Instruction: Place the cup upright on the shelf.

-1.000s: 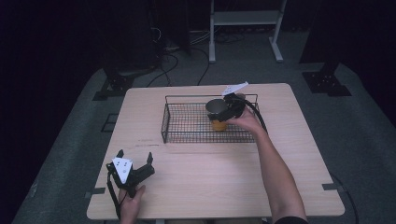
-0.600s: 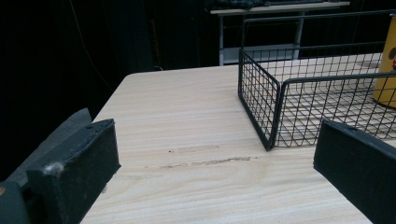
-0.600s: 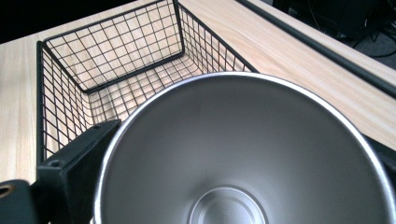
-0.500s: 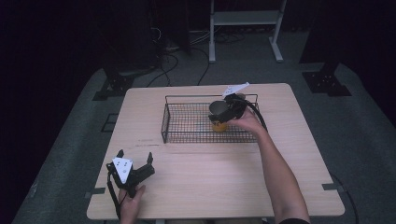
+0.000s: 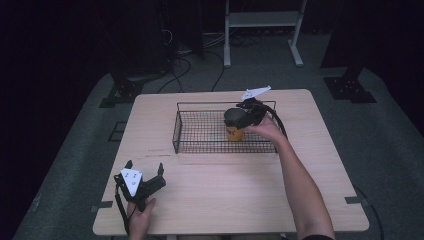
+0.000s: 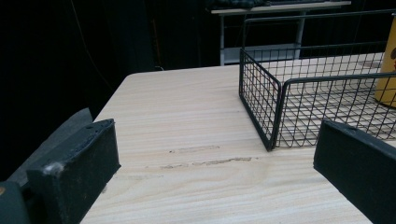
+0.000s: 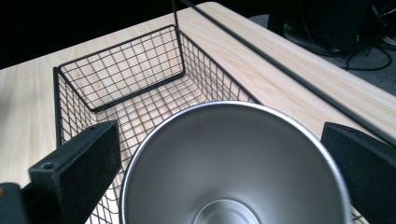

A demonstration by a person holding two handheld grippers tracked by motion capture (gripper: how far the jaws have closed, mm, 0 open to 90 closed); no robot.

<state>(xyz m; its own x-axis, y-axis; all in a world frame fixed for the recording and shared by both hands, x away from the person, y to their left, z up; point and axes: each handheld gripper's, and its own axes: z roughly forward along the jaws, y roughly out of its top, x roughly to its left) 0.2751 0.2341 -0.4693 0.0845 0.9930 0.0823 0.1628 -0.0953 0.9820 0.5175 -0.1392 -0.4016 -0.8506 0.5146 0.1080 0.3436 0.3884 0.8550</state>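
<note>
Now right hand-held gripper (image 5: pixel 243 116) jaws wide, straddling yellow steel-lined cup (image 5: pixel 234 131) in black wire basket (image 5: pixel 200 131), ungripped; left hand-held gripper (image 5: pixel 145 171) open, empty, parked on desk (image 5: pixel 215 200).

**Parts cut off or hidden**

In the right gripper view, the steel cup (image 7: pixel 233 163) is cut off by the bottom edge, and its outside wall is hidden. In the left gripper view, the yellow cup (image 6: pixel 386 60) is cropped at the right edge. The printing on it cannot be read from the high view.
</note>
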